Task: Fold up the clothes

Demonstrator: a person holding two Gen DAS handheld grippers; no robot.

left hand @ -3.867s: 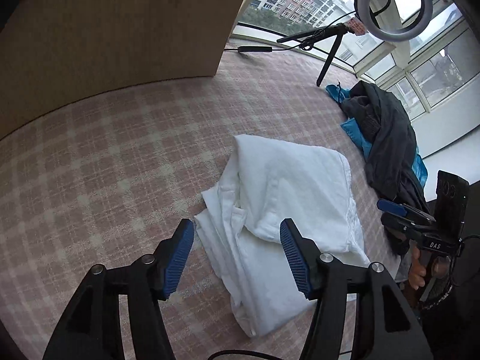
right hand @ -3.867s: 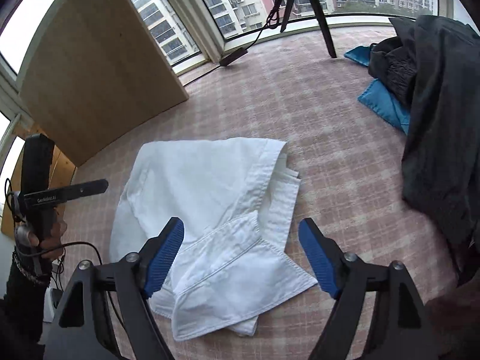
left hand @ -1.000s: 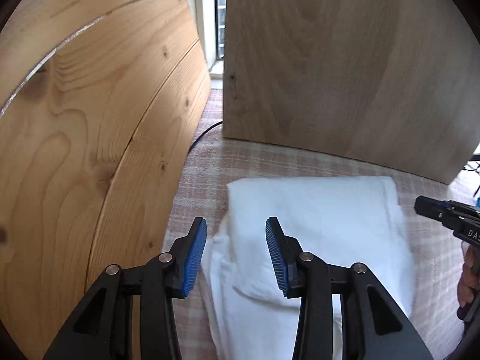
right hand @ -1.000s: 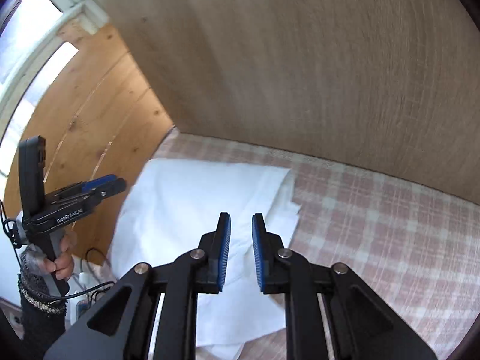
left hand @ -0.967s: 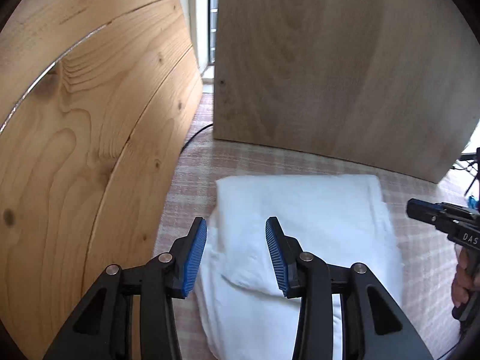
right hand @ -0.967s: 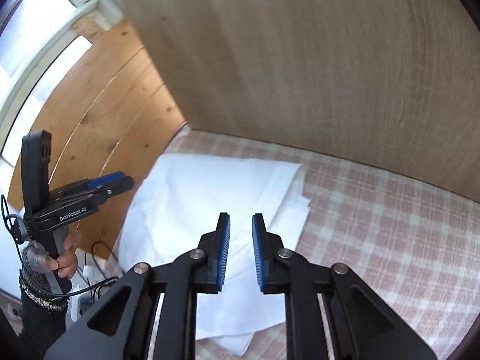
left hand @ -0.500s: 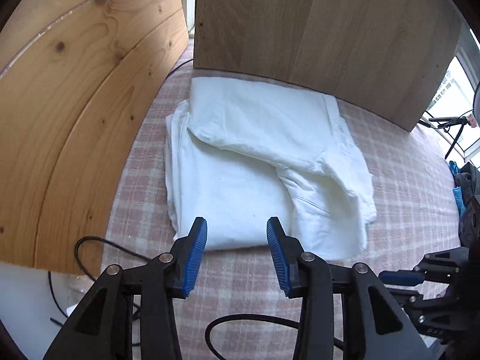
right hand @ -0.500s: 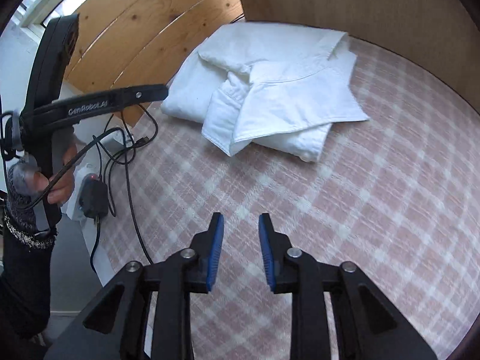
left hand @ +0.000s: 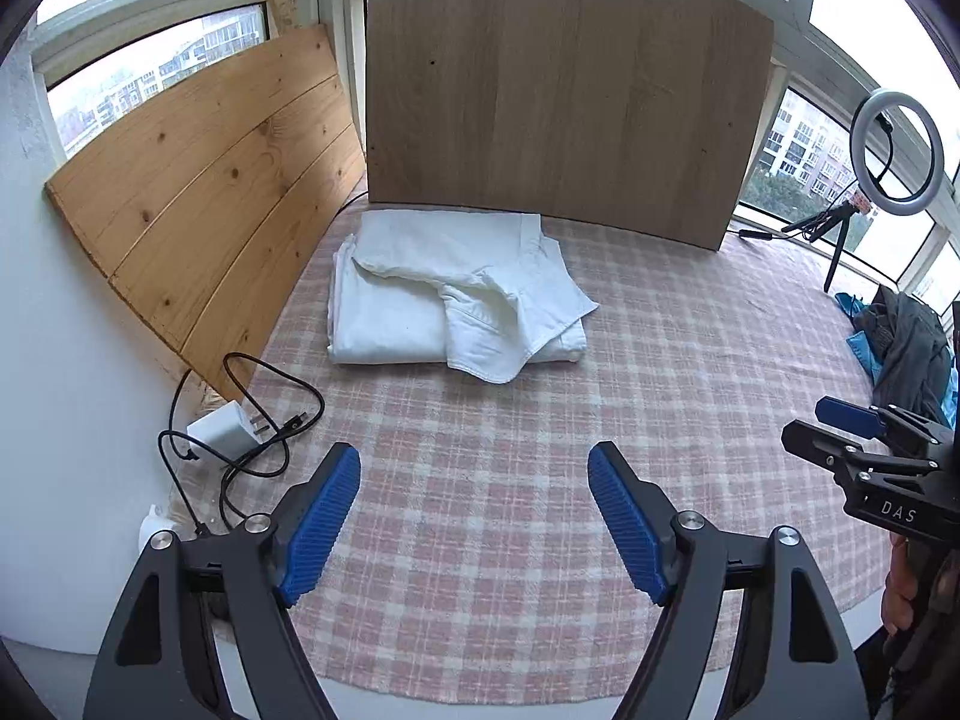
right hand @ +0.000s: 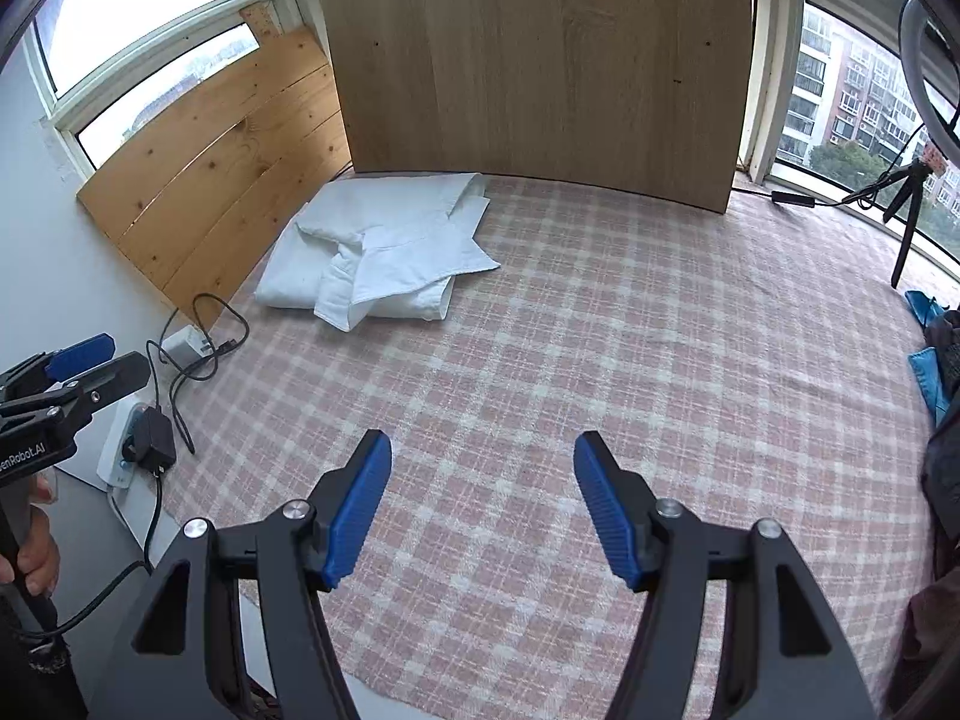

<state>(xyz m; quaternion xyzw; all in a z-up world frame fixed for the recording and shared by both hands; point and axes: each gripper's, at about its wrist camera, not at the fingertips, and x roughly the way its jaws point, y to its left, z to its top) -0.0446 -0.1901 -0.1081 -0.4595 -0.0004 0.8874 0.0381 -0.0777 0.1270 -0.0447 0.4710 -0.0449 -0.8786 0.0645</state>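
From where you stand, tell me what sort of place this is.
Probably a glazed high-rise balcony or sunroom used as a recording spot: wrap-around windows facing apartment blocks, a pink checked blanket holding a folded white garment, and a ring light on a tripod.

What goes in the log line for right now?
white shirt: folded, by the wooden boards | left claw: opening, holds nothing | right claw: opening, holds nothing | dark clothes: waiting

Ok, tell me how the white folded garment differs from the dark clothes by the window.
The white folded garment lies flat in a squared stack beside the wooden boards; the dark clothes sit heaped and unfolded at the opposite end. The white garment lies alone; the dark clothes are mixed with blue fabric. Both rest on the pink checked blanket, and neither is held: both grippers are empty, jaws opening.
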